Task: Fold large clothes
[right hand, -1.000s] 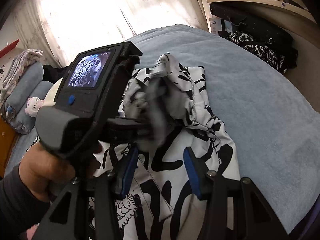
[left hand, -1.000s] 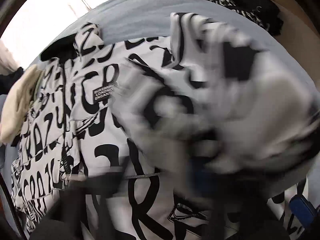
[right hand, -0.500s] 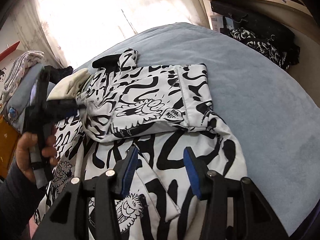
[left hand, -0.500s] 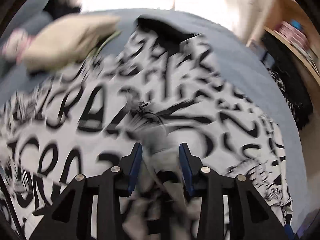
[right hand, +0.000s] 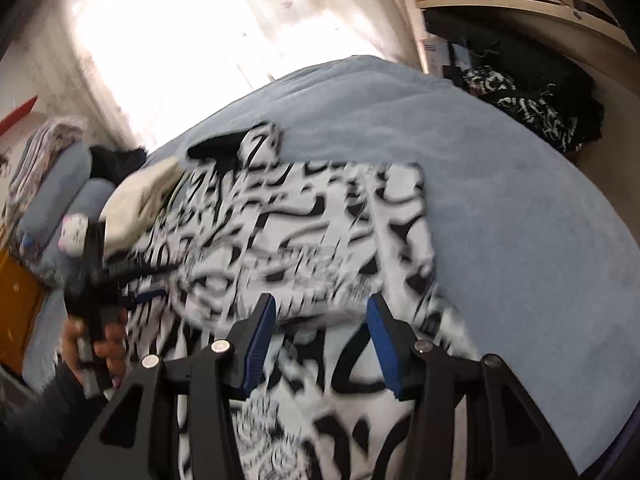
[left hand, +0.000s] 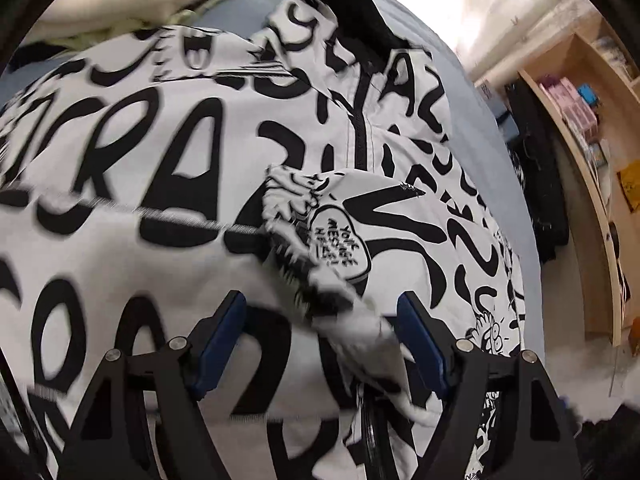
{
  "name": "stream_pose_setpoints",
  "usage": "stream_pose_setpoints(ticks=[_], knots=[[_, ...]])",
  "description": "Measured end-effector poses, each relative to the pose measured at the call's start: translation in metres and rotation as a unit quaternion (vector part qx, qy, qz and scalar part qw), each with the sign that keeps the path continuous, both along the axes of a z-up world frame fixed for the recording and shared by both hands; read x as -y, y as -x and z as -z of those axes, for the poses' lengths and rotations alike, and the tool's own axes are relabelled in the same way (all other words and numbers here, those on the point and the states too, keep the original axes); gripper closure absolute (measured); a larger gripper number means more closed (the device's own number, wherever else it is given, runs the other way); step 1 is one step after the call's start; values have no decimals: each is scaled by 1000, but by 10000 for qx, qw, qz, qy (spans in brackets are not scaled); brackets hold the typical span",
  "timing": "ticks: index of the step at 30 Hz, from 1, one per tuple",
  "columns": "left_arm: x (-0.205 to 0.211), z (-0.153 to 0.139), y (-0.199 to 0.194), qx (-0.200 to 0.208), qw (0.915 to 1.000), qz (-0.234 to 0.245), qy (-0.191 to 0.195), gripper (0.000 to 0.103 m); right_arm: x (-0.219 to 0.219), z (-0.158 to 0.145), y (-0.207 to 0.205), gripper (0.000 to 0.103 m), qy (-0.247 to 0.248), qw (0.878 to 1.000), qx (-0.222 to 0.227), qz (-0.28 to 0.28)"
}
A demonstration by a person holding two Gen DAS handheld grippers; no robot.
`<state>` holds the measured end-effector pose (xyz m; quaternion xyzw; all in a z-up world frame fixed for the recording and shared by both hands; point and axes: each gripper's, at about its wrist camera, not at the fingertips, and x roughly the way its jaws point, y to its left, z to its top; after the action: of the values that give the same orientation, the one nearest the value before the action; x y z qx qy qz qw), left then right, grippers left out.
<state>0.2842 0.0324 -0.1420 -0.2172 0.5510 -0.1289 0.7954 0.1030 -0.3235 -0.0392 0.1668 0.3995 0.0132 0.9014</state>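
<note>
A large white jacket with black graffiti lettering (left hand: pixel 168 152) lies spread on a blue bed (right hand: pixel 500 184); it also shows in the right wrist view (right hand: pixel 304 232). One sleeve (left hand: pixel 360 240) lies folded across its body, its cuff end between the jaws of my left gripper (left hand: pixel 320 340), which is open and just above the cloth. My right gripper (right hand: pixel 320 336) is open and empty above the jacket's lower part. The left gripper also shows in the right wrist view (right hand: pixel 132 280), at the jacket's left edge.
A cream garment (right hand: pixel 140 196) and blue pillows (right hand: pixel 68 184) lie at the bed's left. Dark clothes (right hand: pixel 528 96) are piled by a wooden shelf (right hand: pixel 520 4) on the right. A bright curtained window (right hand: pixel 200 32) is behind the bed.
The left gripper carried the sleeve across the jacket, let it go and opened wider. It moved left. The right gripper stayed open and shifted slightly.
</note>
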Motion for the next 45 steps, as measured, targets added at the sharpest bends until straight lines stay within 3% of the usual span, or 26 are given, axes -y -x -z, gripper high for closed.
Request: stream_pose_setpoints(ticks=[4,8,13,15,16,17,19,22,25,27,29,32,36,40,42,45], knots=[[10,4,-26,-62,9993,372,-31,27,39,2,-56,55,-174,9991,-277,275],[21,3,-40,-46,9970,704,-313,27,76,38,-125,55,84,9949,-886,484],[35,-5,-43,273,9940,927,-505,27,103,81,-183,55,-393,9876,-1448,459],[38,-8,-45,335,9934,897,-632,47,104,91,-193,55,-380,9859,-1554,488],[40,-10,-48,340,9921,879,-823,71,103,96,-197,56,-423,9850,-1605,473],[42,-11,-51,339,9910,841,-981,90,102,100,-200,74,-416,9841,-1660,477],[42,-19,-56,447,9904,783,-1043,93,97,101,-202,97,-146,9847,-1683,422],[44,-44,-55,1107,9845,719,-1152,94,100,80,-191,101,130,9924,-1135,454],[52,-51,-53,1676,9734,729,-1379,94,111,79,-184,101,29,9945,-878,573],[57,-33,-57,1649,9690,779,-1669,94,112,96,-189,101,72,9920,-1099,612],[60,-9,-64,1335,9690,871,-1886,93,111,110,-192,100,160,9904,-1251,574],[50,8,-70,999,9776,783,-1677,88,115,102,-189,94,13,9885,-1344,693],[35,-7,-68,951,9783,657,-1721,77,114,67,-168,91,-26,9891,-1265,757],[26,-30,-51,1208,9659,557,-2222,61,94,31,-131,71,-64,9941,-939,544],[21,-47,-34,1381,9598,465,-2398,59,76,22,-116,71,-38,9956,-844,396],[21,-70,-13,1592,9611,524,-2196,59,44,20,-100,71,68,9957,-909,148]])
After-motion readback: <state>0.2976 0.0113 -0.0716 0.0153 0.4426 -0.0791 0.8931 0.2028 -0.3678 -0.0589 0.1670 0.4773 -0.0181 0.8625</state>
